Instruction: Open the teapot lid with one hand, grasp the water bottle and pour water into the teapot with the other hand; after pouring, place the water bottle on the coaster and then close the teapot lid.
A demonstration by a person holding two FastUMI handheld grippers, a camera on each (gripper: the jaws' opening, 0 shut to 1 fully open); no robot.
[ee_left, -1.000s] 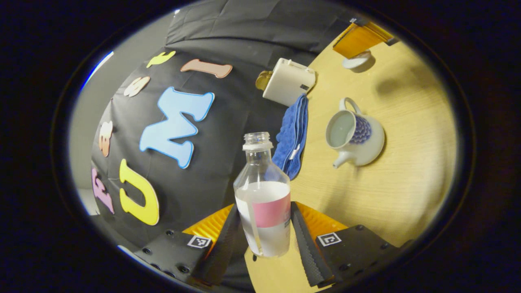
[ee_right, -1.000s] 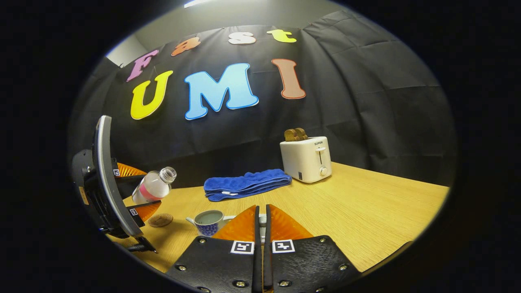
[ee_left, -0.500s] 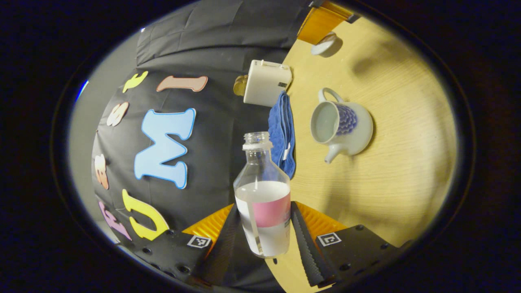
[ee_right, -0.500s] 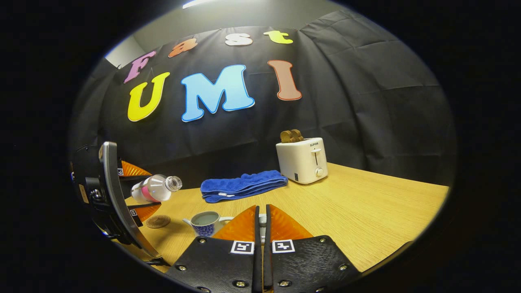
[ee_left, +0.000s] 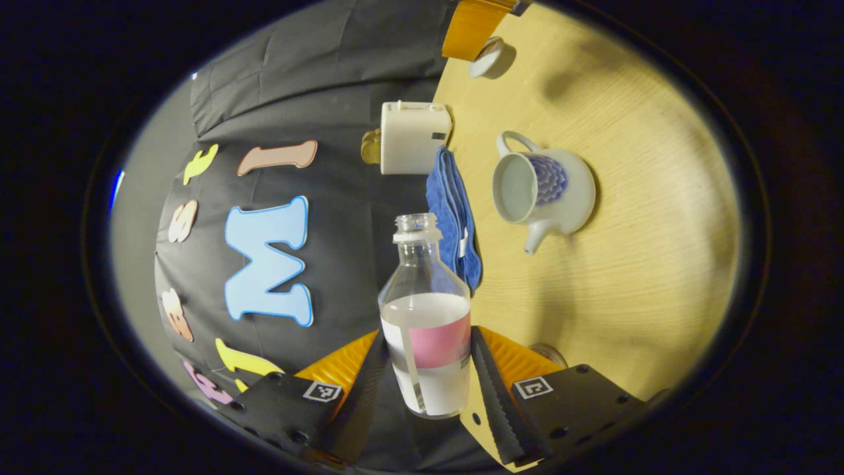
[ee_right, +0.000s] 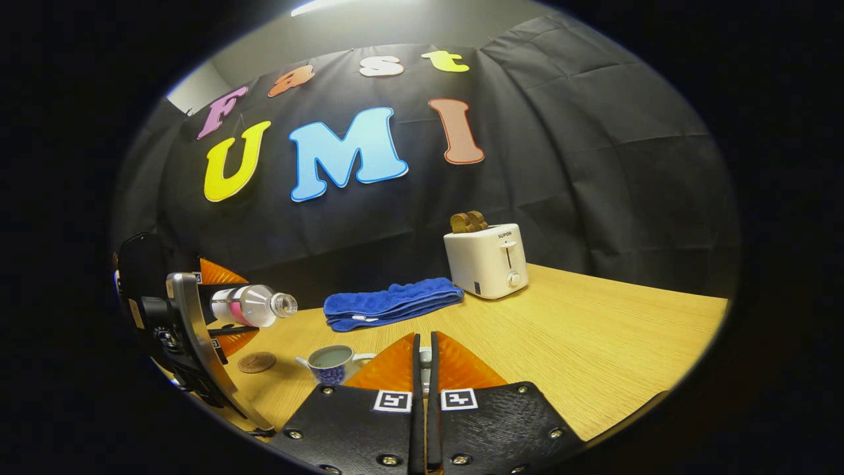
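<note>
Left gripper view has the left gripper (ee_left: 432, 379) nearest, both fingers pressed on the label band of the water bottle (ee_left: 427, 330), uncapped, partly full and tipped near level. It is probably light, thin-walled and smooth, so the low-body grip seems sound, though a hard squeeze could buckle it. Beyond it stands the teapot (ee_left: 550, 191), open with water inside; likely heavy, hard, glazed and chippable. Farther off are a folded blue towel (ee_left: 452, 211) and a toaster (ee_left: 412, 137).

Right gripper view shows the right gripper (ee_right: 424, 359) with its fingers nearly together on the small lid (ee_right: 426, 356), off the pot. The coaster (ee_right: 256, 362) lies bare on the table (ee_right: 593, 356).

Count: one bottle, one teapot, one lid, one coaster, one towel, one toaster.
</note>
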